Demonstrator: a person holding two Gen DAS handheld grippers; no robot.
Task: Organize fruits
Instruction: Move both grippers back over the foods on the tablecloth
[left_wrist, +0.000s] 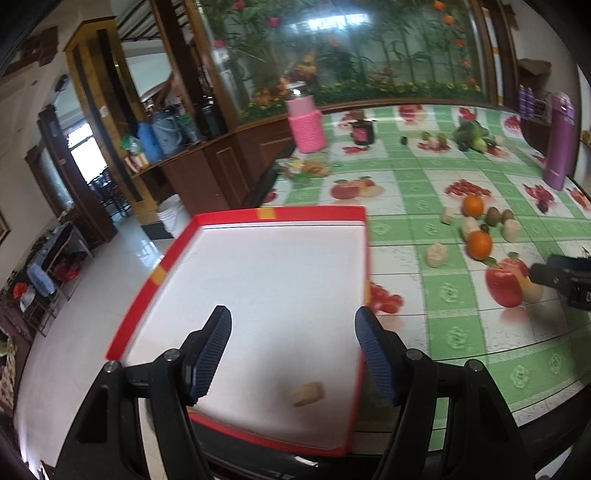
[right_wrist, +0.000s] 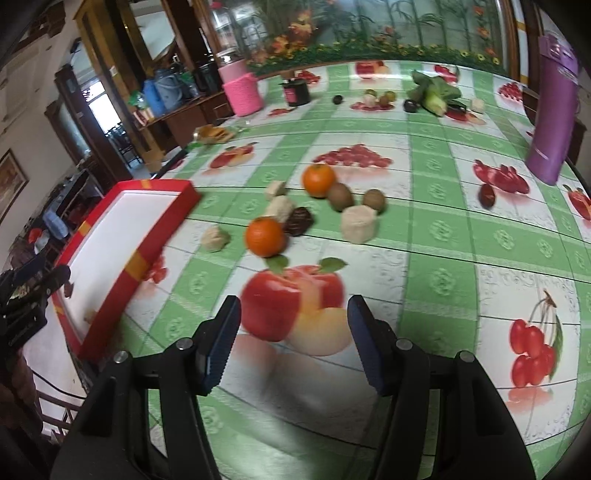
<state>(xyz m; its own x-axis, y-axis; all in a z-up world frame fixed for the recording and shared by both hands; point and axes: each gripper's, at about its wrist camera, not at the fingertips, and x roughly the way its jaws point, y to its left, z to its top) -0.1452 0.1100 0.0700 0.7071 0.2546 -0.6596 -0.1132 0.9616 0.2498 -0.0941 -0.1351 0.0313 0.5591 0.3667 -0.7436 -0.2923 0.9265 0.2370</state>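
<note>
Left gripper (left_wrist: 293, 354) is hovering wide, empty, over the red tray (left_wrist: 236, 216) — one pale chunk (left_wrist: 307, 394) is lying inside, possibly just dropped. Right gripper (right_wrist: 293, 341) is gaping wide too, facing the near orange (right_wrist: 266, 236) at 12 o'clock; only this view is showing the kiwis (right_wrist: 340, 196) and a dark fruit (right_wrist: 300, 220) clearly.

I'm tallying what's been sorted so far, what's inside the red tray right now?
One pale tan chunk lies on the white floor of the red tray, near its front edge. The left gripper hangs open above it, and its fingers hide the tray's near corners.
</note>
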